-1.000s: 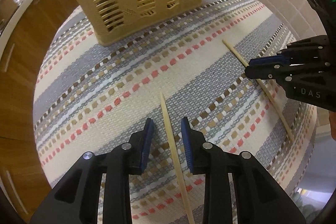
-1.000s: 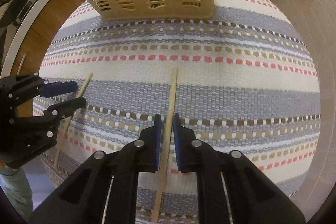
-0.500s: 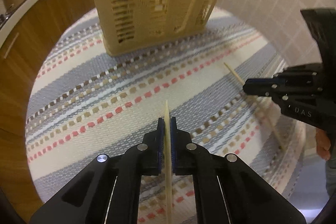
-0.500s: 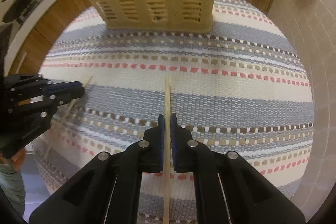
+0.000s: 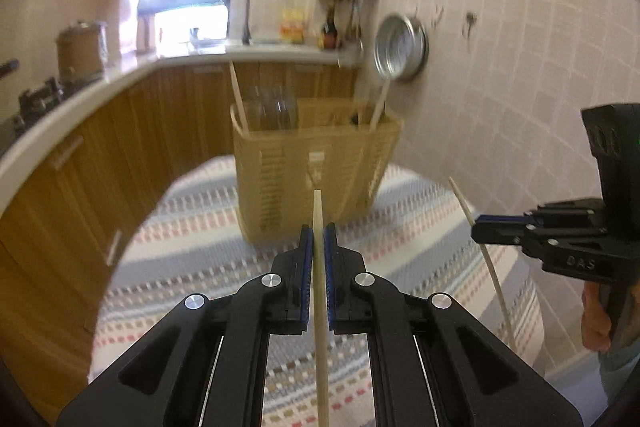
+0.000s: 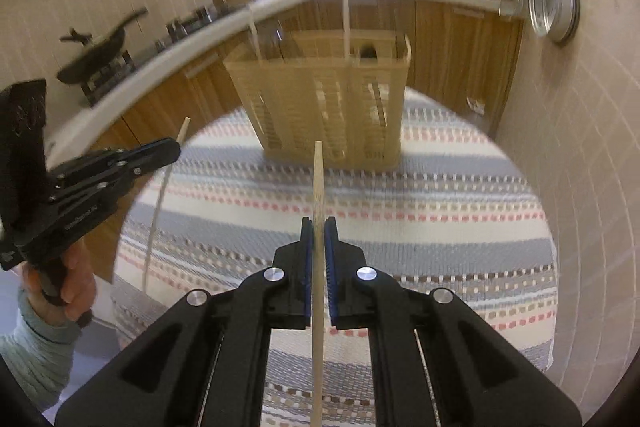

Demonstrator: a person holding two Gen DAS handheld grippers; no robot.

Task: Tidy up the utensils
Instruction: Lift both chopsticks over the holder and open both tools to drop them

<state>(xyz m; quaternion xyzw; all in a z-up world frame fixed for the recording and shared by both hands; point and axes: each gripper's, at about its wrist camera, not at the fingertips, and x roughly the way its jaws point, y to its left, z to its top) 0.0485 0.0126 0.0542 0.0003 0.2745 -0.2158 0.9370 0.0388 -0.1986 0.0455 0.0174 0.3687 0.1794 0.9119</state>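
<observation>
Each gripper holds one pale wooden chopstick above the striped woven mat [image 5: 200, 247]. My left gripper [image 5: 318, 231] is shut on a chopstick [image 5: 319, 211] whose tip points at the tan slotted utensil basket [image 5: 312, 163]. My right gripper [image 6: 318, 225] is shut on the other chopstick [image 6: 318, 175], also aimed at the basket [image 6: 328, 107]. In the left wrist view the right gripper [image 5: 478, 223] shows at the right with its chopstick [image 5: 460, 197]. In the right wrist view the left gripper [image 6: 174, 149] shows at the left. Two chopsticks [image 5: 238, 95] stand upright in the basket.
A round table under the mat [image 6: 440, 207] stands by a tiled wall [image 5: 520, 87]. Wooden cabinets [image 5: 100, 155] with a white counter curve behind. A steel pan [image 5: 400, 47] hangs on the wall. A hand [image 6: 60, 291] in a pale green sleeve grips the left handle.
Both grippers shut on the chopsticks that lay on the mat and lifted them off it. The views tilted up from the mat to the basket and kitchen.
</observation>
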